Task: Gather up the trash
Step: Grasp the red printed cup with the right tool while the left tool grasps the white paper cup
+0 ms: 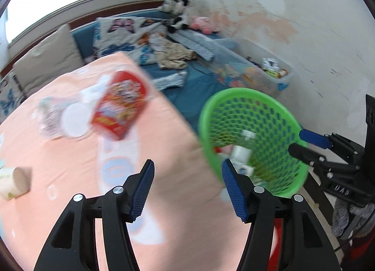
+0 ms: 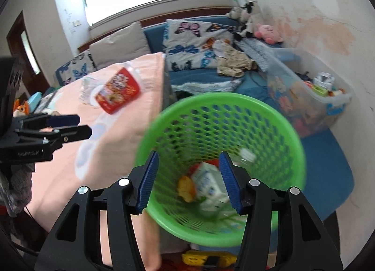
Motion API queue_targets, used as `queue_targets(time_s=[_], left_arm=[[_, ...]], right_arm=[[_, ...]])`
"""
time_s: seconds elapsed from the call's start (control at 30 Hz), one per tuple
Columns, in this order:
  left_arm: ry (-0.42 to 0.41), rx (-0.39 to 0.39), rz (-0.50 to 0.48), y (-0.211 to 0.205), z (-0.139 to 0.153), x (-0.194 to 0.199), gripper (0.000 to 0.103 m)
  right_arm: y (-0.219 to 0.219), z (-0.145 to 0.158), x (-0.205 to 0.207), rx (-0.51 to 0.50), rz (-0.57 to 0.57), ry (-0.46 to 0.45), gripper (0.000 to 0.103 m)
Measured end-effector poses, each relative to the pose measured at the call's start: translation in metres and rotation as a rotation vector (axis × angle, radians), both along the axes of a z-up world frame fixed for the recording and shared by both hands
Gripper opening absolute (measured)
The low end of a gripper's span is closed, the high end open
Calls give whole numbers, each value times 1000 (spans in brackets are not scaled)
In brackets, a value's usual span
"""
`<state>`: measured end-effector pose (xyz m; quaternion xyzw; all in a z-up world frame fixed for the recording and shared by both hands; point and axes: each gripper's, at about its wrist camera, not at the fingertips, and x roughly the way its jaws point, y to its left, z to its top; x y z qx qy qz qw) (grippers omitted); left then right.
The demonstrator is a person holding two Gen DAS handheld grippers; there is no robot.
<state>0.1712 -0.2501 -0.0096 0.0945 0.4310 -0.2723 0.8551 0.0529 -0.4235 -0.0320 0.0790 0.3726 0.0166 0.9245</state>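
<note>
My left gripper [image 1: 187, 165] hangs open above the peach tablecloth [image 1: 70, 154] with nothing between its blue pads. On the cloth lie a red snack bag [image 1: 119, 104], crumpled clear wrap with a white lid [image 1: 70, 118] and a tipped paper cup [image 1: 14, 182]. A green mesh basket [image 1: 236, 91] stands off the table's right edge. My right gripper [image 2: 188, 156] is open over the basket [image 2: 222, 97], nothing between its pads. Inside lie a white carton [image 2: 208, 184], an orange scrap [image 2: 185, 187] and a clear bottle [image 2: 246, 155]. The right gripper [image 1: 295, 141] shows at the basket's rim.
A bed with butterfly pillows [image 2: 194, 43], clothes and plush toys runs behind the table. A clear storage box [image 2: 311, 97] of toys sits against the stained wall. The left gripper [image 2: 84, 125] reaches over the table. A yellow toy [image 2: 206, 259] lies on the floor under the basket.
</note>
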Motion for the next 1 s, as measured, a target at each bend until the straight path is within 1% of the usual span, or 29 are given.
queue_targets(time_s=[0.1, 0.2, 0.27, 0.37, 0.43, 0.5, 0.63, 0.77, 0.83, 0.87, 1.0], left_arm=[[-5, 4, 56, 28, 2, 4, 58], [-22, 17, 116, 58, 5, 8, 58], [-32, 24, 161, 79, 8, 11, 58], [-29, 23, 232, 110, 11, 19, 58], [-26, 22, 279, 130, 12, 24, 58], [-24, 22, 319, 146, 13, 26, 58], [-21, 23, 408, 182, 15, 35, 59], [-12, 15, 477, 212, 16, 44, 60], [-1, 8, 512, 225, 17, 49, 61], [4, 3, 527, 231, 17, 52, 62], [19, -8, 594, 252, 17, 64, 69]], right_arm=[[16, 4, 18, 32, 40, -2, 56], [34, 8, 38, 62, 76, -1, 64], [47, 12, 52, 70, 99, -2, 64], [65, 15, 77, 86, 117, 8, 68], [73, 16, 90, 98, 124, 14, 68], [81, 16, 107, 128, 124, 22, 69], [95, 15, 141, 195, 119, 55, 69], [107, 12, 172, 220, 84, 82, 72], [111, 10, 184, 235, 68, 91, 76], [111, 7, 191, 264, 51, 100, 77], [107, -1, 213, 332, -6, 138, 77]])
